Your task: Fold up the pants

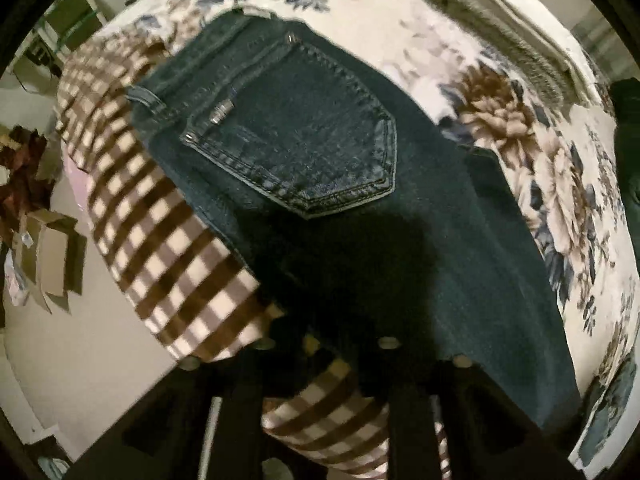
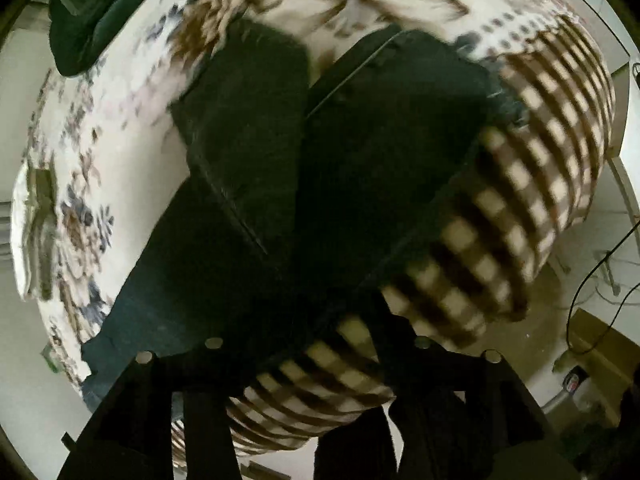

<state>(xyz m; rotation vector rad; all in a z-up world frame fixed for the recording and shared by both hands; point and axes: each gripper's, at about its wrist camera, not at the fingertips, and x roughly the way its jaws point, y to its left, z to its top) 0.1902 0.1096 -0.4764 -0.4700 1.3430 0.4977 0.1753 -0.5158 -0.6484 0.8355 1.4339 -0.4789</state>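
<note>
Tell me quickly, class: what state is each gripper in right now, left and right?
Left gripper: fingers spread apart, open, holding nothing, over the jeans.
Right gripper: fingers apart, open, holding nothing, above the jeans' legs.

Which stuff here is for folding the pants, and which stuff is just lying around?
For the job:
- dark jeans
- left gripper
- right gripper

Just lying around:
- flowered bedspread under the jeans
- checked blanket
- folded towels
- cardboard boxes on the floor
- dark green cloth
</note>
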